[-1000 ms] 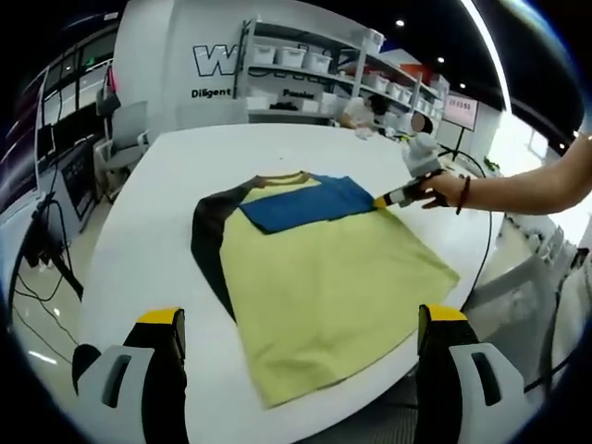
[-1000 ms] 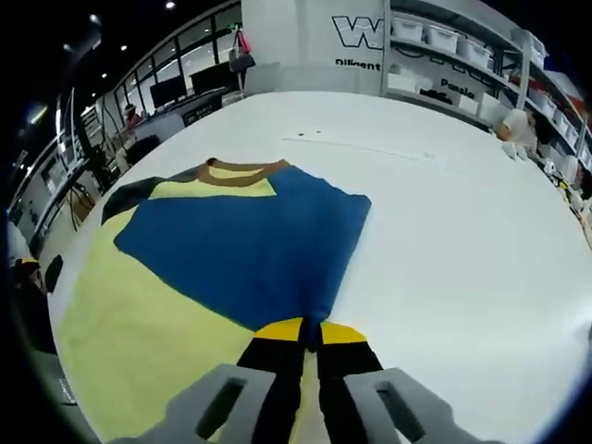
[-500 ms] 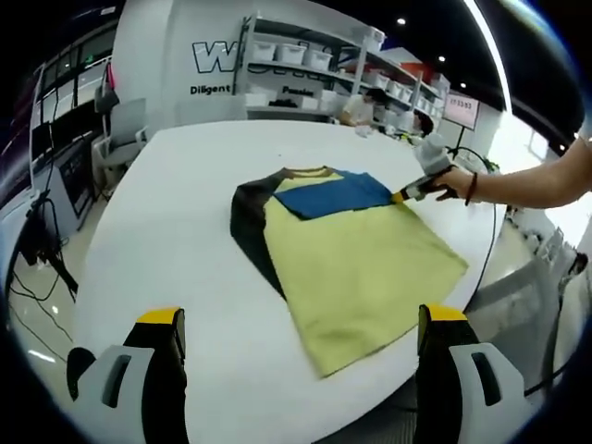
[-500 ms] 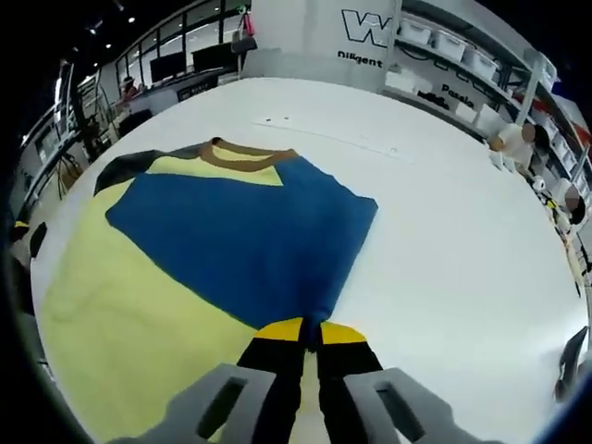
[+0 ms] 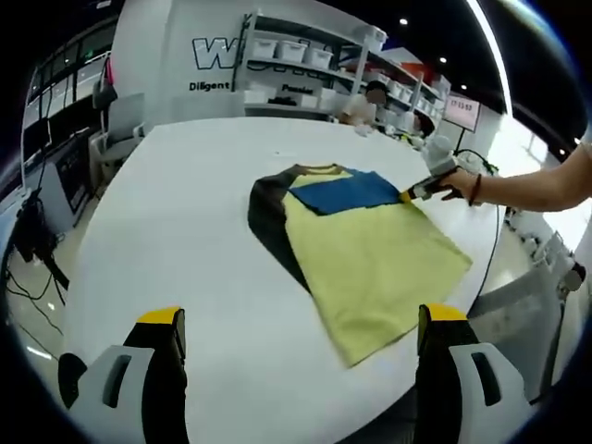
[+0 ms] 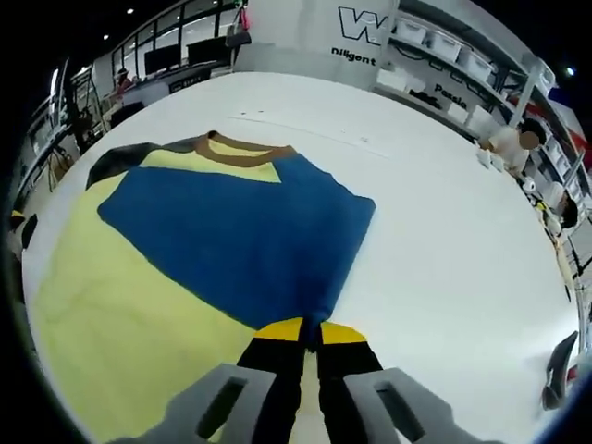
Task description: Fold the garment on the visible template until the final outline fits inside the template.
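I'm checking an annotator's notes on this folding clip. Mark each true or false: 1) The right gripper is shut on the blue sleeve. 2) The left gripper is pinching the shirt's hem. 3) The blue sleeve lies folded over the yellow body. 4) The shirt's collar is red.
1) True: the right gripper has its jaws closed on the tip of the blue sleeve.
2) False: the left gripper is open, above the white round table, apart from the yellow T-shirt.
3) True: the sleeve lies across the shirt's upper part.
4) False: the collar is brown.

robotics lab or workshop, white round table [image 5: 166, 240], storage shelves with bins [image 5: 305, 65], wall lettering [image 5: 217, 57]
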`<state>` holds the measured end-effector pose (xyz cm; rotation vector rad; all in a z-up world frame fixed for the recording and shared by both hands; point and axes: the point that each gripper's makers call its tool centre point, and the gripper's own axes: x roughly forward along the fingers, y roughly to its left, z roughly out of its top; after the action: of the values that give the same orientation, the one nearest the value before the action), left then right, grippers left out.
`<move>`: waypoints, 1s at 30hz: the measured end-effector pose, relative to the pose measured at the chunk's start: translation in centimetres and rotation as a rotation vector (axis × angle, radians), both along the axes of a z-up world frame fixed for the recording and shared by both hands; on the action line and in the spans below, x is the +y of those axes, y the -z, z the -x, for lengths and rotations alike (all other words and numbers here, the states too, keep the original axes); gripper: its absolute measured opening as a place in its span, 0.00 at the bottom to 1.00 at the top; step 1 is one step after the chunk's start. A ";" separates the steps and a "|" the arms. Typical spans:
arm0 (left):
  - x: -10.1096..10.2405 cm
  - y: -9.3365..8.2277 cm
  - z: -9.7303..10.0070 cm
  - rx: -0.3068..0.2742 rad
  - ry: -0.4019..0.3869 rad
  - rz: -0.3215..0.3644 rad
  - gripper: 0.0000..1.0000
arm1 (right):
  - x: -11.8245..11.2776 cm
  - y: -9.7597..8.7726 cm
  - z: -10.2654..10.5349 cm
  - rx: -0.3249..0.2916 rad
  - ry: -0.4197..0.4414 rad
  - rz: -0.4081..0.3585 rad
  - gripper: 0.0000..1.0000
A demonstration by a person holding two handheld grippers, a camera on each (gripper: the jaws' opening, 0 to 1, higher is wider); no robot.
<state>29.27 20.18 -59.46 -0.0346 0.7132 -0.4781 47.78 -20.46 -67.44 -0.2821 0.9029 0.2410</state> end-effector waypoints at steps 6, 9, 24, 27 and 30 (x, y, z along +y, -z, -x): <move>-0.2 0.1 -0.4 0.003 -0.013 0.015 0.98 | -0.6 0.0 -0.3 -0.002 0.004 0.006 0.00; -0.3 0.2 -0.7 0.010 -0.015 0.011 0.97 | -0.5 0.0 -0.3 -0.002 0.013 -0.020 0.00; 0.9 1.1 -4.0 0.001 -0.137 -0.017 0.84 | 1.7 -5.6 1.6 -0.200 0.145 -0.288 0.42; 1.0 1.5 -4.7 0.002 -0.155 -0.043 0.82 | 2.1 -6.0 2.3 -0.205 0.157 -0.308 0.48; 1.7 2.3 -5.7 0.009 -0.200 -0.083 0.76 | 2.7 -6.4 3.4 -0.207 0.145 -0.309 0.47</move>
<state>34.96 21.93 -61.72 -0.0303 0.7297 -0.2574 44.38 -17.76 -61.00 0.0446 0.6662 0.2091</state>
